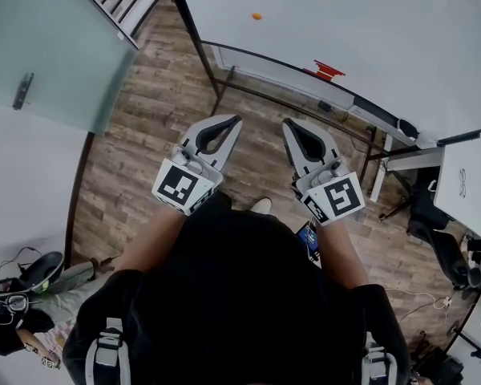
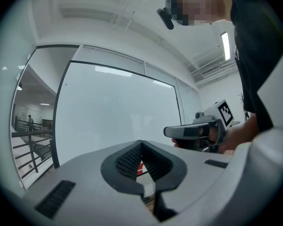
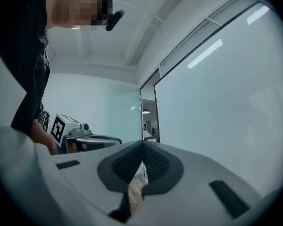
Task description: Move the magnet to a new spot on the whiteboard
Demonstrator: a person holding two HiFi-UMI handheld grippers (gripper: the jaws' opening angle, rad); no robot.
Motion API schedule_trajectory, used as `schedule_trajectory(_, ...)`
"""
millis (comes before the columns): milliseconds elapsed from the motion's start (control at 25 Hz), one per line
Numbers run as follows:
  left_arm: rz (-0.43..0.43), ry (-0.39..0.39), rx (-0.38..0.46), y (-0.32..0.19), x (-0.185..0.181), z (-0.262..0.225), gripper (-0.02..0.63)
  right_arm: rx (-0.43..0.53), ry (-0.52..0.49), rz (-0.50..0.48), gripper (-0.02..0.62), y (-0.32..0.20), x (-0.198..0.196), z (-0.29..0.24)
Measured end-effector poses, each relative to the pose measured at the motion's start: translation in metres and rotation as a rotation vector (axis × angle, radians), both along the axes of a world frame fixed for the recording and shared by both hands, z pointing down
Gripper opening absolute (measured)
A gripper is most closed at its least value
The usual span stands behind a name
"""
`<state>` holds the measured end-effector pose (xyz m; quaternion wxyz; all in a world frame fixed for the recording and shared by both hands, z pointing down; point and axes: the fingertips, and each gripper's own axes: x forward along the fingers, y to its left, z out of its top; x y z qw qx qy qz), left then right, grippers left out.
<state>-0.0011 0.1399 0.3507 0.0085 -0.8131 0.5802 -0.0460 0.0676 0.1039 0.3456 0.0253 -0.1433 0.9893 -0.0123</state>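
The whiteboard (image 1: 369,30) stands on a dark frame ahead of me. A small orange magnet (image 1: 256,16) sticks to it at the upper left. My left gripper (image 1: 237,119) and right gripper (image 1: 287,123) are held side by side in front of my body, pointing level at the board and well short of it. Both are shut with nothing between the jaws. In the left gripper view the tips of the left gripper (image 2: 141,143) meet before the whiteboard (image 2: 118,112), with the right gripper (image 2: 172,132) to the side. The right gripper (image 3: 142,143) looks along the whiteboard (image 3: 217,102).
A red object (image 1: 327,71) lies on the board's tray (image 1: 289,74). The floor (image 1: 144,135) is wood plank. A glass partition with a handle (image 1: 22,91) stands at the left. A desk (image 1: 465,183) and office chair (image 1: 433,223) are at the right, with bags and cables (image 1: 16,295) at the lower left.
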Motion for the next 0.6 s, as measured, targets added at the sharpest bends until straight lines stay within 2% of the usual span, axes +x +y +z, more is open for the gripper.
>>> schedule_trajectory(280,0.01,0.008,0.01,-0.027,-0.023,0.002,0.002,0.0,0.021,0.017,0.0,-0.026,-0.022,0.006)
schedule_trajectory(600,0.071,0.013,0.035,-0.089,-0.084,0.003,0.002,-0.005,0.059,0.072,0.0,-0.077,-0.084,0.018)
